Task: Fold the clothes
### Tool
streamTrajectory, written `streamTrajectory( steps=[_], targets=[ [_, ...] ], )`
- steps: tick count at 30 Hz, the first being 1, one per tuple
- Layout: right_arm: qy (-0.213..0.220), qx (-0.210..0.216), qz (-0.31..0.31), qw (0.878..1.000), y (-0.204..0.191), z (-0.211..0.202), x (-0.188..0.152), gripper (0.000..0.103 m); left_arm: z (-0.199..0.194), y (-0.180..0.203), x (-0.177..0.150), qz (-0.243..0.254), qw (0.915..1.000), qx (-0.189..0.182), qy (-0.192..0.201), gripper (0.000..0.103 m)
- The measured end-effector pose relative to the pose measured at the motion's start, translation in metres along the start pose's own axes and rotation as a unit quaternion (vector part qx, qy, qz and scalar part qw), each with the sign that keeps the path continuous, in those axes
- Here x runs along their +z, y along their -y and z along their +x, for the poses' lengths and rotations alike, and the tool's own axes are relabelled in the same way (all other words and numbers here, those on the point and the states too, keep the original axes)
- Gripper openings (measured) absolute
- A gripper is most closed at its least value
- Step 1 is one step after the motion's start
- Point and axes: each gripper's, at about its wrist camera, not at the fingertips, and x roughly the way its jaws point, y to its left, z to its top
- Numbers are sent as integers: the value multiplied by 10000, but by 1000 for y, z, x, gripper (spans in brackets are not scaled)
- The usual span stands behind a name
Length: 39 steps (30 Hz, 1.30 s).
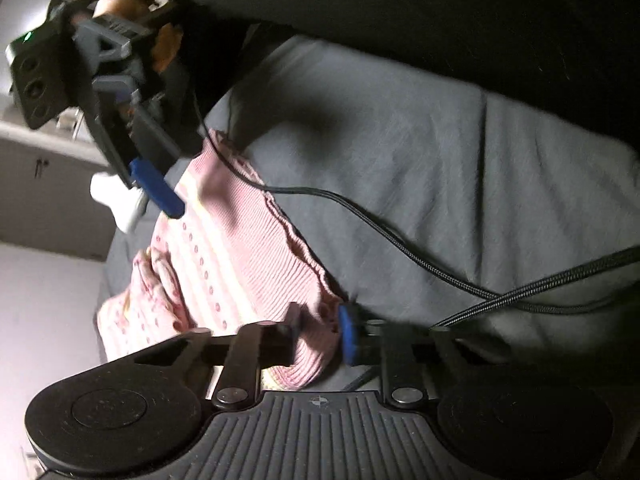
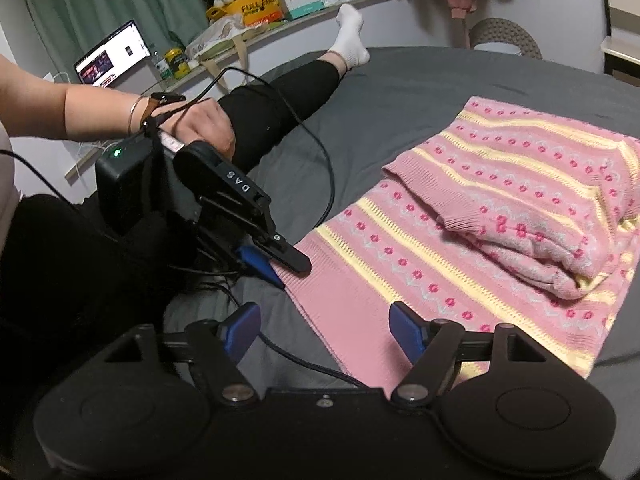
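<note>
The left gripper [image 2: 286, 262] pinches the ribbed hem corner of the sweater [image 2: 460, 240]: in the right wrist view its black upper finger lies on top of the pink knit and its blue pad [image 2: 258, 264] sits under the edge, the two pressed together on the cloth. The left wrist view agrees, though it is blurred: pink fabric is bunched between the left gripper's [image 1: 320, 330] two fingers. The hand [image 2: 204, 126] that carries it comes in from the left, with a bracelet and a strap at the wrist. The right gripper [image 2: 324, 332] hovers just over the same hem, further along it, with its jaws spread wide and nothing between the blue pads; the hem lies in the gap below them. In the left wrist view the right gripper [image 1: 158, 190] shows above the far end of the sweater. The sweater lies flat on the grey sheet [image 2: 400, 88], pink with yellow stripes and rows of small flowers, and one sleeve [image 2: 504, 220] is folded across its body. Black cables [image 1: 400, 236] trail over the sheet beside it. The person's leg [image 2: 280, 104] in black stretches across the bed, with a white sock [image 2: 352, 36] at its end. Beyond the bed stand a laptop [image 2: 110, 54] and a cluttered shelf [image 2: 260, 4].
</note>
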Motion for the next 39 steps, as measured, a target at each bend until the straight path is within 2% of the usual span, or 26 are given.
streamTrajectory(
  steps=[4, 7, 11, 13, 15, 16, 17, 18, 20, 21, 24, 26, 27, 28, 29, 31, 33, 37, 39],
  targets=[
    [-150, -20, -426, 9990, -16, 22, 5, 70, -4, -15, -3, -657, 9978, -17, 111, 12],
    [-182, -441, -995, 9939, -34, 43, 8, 73, -9, -30, -7, -1231, 9922, 4, 212, 12],
    [-70, -1072, -1497, 9829, -57, 64, 11, 73, -19, -55, -16, -2004, 9788, 102, 402, 12],
    [-23, -1437, -1738, 9742, -69, 75, 10, 73, -22, -61, -19, -2177, 9747, 131, 480, 12],
    [-123, -2094, -2210, 9524, -82, 87, 6, 71, -25, -65, -22, -2297, 9718, 127, 525, 12],
    [-175, -2423, -2443, 9388, -88, 93, 3, 66, -26, -66, -24, -2350, 9704, 132, 548, 12],
    [-206, -2659, -2541, 9297, -90, 96, 3, 44, -27, -66, -26, -2412, 9688, 116, 562, 12],
    [-282, -2762, -2452, 9289, -88, 97, 5, 28, -27, -67, -28, -2468, 9672, 126, 581, 12],
    [-327, -2568, -2173, 9412, -81, 94, 9, 20, -24, -69, -31, -2573, 9644, 145, 585, 12],
    [-262, -2477, -2082, 9458, -79, 90, 11, 8, -24, -69, -33, -2624, 9631, 180, 575, 12],
    [-115, -2314, -1760, 9568, -72, 81, 14, 6, -20, -65, -37, -2574, 9646, 207, 528, 15],
    [-9, -2261, -1628, 9604, -68, 75, 15, 6, -17, -60, -34, -2438, 9687, 260, 381, 39],
    [23, -2245, -1564, 9618, -66, 73, 16, 6, -15, -58, -33, -2365, 9707, 300, 315, 47],
    [54, -2230, -1500, 9632, -64, 71, 17, 6, -14, -55, -33, -2269, 9726, 401, 293, 64],
    [84, -2215, -1436, 9645, -62, 69, 17, 6, -15, -52, -32, -2176, 9741, 541, 308, 76],
    [150, -2170, -1326, 9670, -59, 65, 18, 6, -14, -48, -31, -1988, 9764, 787, 294, 78],
    [221, -2107, -1236, 9695, -57, 63, 20, 6, -5, -48, -28, -1779, 9797, 913, 122, 78],
    [319, -2042, -1114, 9720, -55, 57, 20, 6, 7, -39, -18, -1058, 9855, 1318, -164, 78],
    [345, -2045, -1072, 9724, -53, 54, 20, 6, 10, -43, -16, -1056, 9864, 1250, -142, 76]
  ],
)
